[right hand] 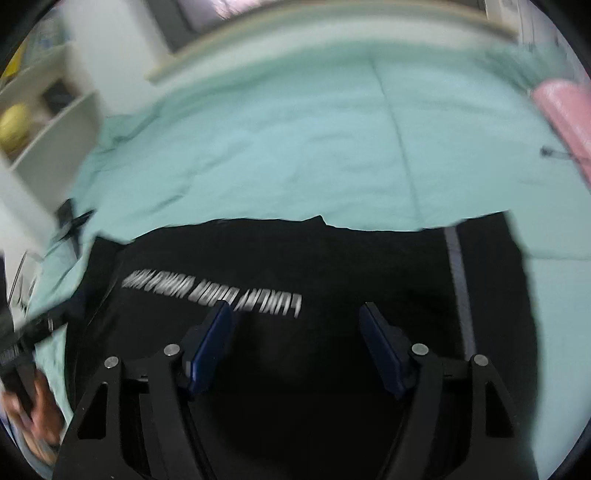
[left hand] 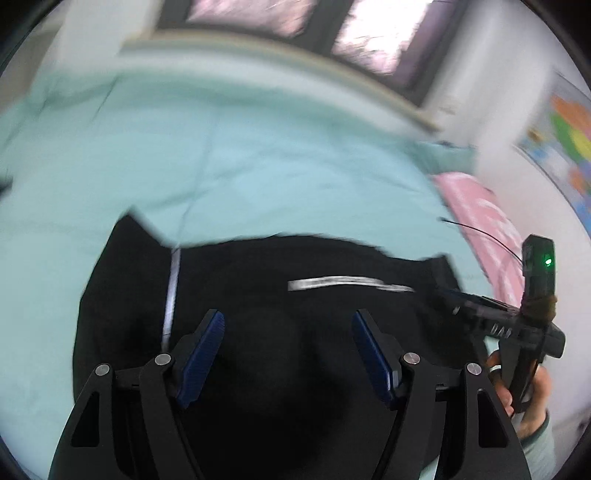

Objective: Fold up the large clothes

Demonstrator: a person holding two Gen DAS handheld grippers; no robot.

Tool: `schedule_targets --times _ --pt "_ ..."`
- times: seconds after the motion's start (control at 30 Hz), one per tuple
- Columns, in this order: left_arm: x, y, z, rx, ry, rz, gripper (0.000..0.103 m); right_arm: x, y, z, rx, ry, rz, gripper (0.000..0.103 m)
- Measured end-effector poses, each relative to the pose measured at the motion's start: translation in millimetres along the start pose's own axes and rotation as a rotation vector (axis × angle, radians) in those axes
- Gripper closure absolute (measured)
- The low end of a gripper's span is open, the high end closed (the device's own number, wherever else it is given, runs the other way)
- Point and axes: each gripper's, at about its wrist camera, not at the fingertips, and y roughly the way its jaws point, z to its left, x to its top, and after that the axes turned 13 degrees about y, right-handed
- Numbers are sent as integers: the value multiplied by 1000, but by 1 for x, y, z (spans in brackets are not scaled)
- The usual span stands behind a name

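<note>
A large black garment (left hand: 280,266) with a white line of print (left hand: 347,283) and a pale stripe (left hand: 171,291) lies spread on a mint-green bed. It also shows in the right wrist view (right hand: 332,258), with its print (right hand: 214,291) blurred. My left gripper (left hand: 288,321) is open and empty above the garment. My right gripper (right hand: 297,314) is open and empty above it too. The right gripper's body shows in the left wrist view (left hand: 517,325), at the garment's right edge. Both views are motion-blurred.
The mint-green bedsheet (left hand: 258,155) extends far beyond the garment. A pink pillow (left hand: 484,218) lies at the right, also in the right wrist view (right hand: 565,107). White shelves (right hand: 48,122) stand left of the bed. A window (left hand: 369,33) and wall lie behind.
</note>
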Motion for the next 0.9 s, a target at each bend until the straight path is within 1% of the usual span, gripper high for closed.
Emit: schedule_targets --times 0.03,0.1,0.17,0.2,0.27,0.3,0.37,0.43,0.5,0.53,0.57,0.63,0.67,0.7,0.73,0.77,0.8,0.83,0.87,0.9 --pt "2 -6 -16 -23 43 -7 30 -10 -14 -2 -25 -21 -9 27" --pt "7 -2 -38 -37 83 26 30 -33 -36 -9 -63 -39 2 27" --pt "8 21 -52 -51 85 83 30 -54 -44 -16 -52 -36 56 27" --pt "8 35 -54 -53 72 110 30 -63 -43 -19 -63 -31 76 27" --pt "0 88 -44 -43 -13 239 30 -81 -36 -27 -129 -30 119 27" --pt "-3 107 -38 -23 -41 273 31 -89 -27 -28 -164 -39 140 27" --pt "-4 127 -35 30 -50 297 29 -96 -15 -32 -184 -55 156 27" --pt "2 120 -43 69 -22 299 29 -93 -7 -34 -193 -41 160 27" --pt "4 100 -51 77 28 258 30 -90 -10 -35 -177 -25 153 27" --pt "2 87 -55 72 47 241 30 -90 -18 -33 -159 -34 135 27" --pt "-4 66 -59 46 65 213 30 -91 -26 -31 -140 -43 119 27" --pt "-18 24 -63 -33 77 142 30 -104 -54 -28 -74 -69 74 27" --pt "-26 7 -66 -46 82 120 30 -113 -66 -27 -49 -88 59 27" --pt "-37 -9 -69 -41 97 105 30 -118 -71 -26 -49 -94 57 27" --pt "-46 -18 -70 -23 111 103 30 -124 -72 -28 -60 -90 63 27" --pt "-57 -18 -68 4 111 132 30 -127 -71 -30 -72 -84 73 27" --pt "-66 -11 -64 14 92 182 30 -134 -60 -36 -100 -73 111 27" --pt "-78 6 -57 14 55 260 30 -137 -49 -40 -123 -74 142 28" --pt "-82 23 -52 6 32 303 29 -139 -35 -44 -139 -80 169 28" --pt "-86 34 -47 1 15 329 29 -136 -27 -45 -142 -78 185 28"
